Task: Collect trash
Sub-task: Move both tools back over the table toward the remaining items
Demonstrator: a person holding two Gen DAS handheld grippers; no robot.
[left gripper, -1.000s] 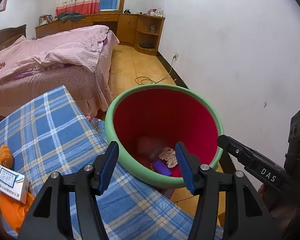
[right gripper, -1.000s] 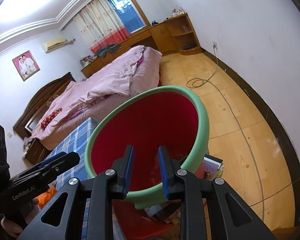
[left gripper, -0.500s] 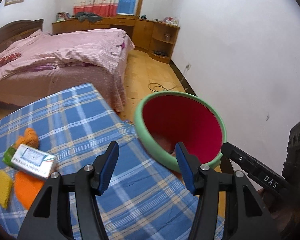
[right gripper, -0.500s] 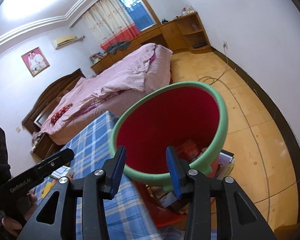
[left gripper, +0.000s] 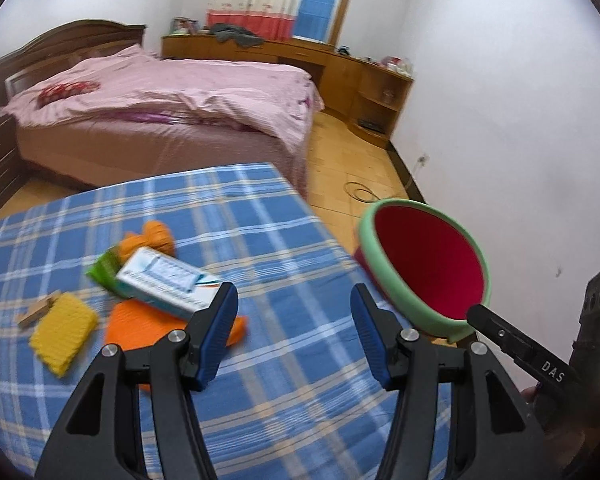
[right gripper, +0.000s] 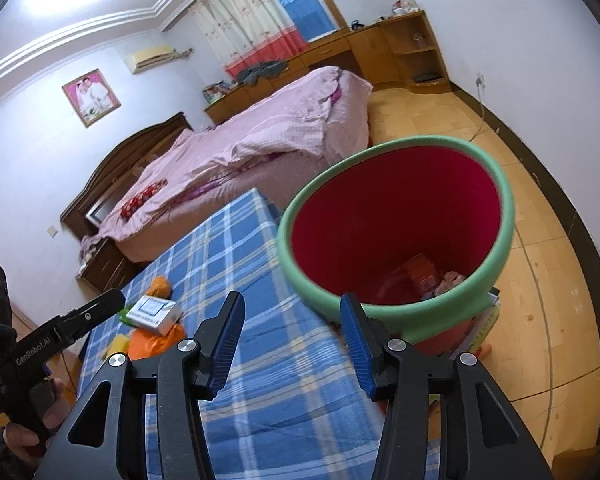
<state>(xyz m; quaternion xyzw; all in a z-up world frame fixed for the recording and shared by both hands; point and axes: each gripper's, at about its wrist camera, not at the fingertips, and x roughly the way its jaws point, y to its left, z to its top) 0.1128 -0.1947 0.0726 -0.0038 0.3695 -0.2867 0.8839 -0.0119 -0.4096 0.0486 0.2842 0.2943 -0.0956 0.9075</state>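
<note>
Left wrist view, then right wrist view: both grippers empty over the checked tabletop, bin off its right edge.
Left wrist view: left gripper (left gripper: 294, 338) jaws spread, nothing between them, above the blue checked tabletop (left gripper: 284, 248). Near the left edge lie a white carton (left gripper: 162, 280) touching an orange wrapper (left gripper: 140, 326), a yellow sponge-like piece (left gripper: 62, 332), a green packet (left gripper: 104, 270) and an orange lump (left gripper: 154, 236). The red bin with green rim (left gripper: 426, 272) stands just off the right edge. Right wrist view: right gripper (right gripper: 292, 346) jaws opening, nothing between them, over the tabletop's right edge; the bin (right gripper: 396, 216) just beyond holds some scraps at its bottom. Pink bed (right gripper: 260, 140) behind.
</note>
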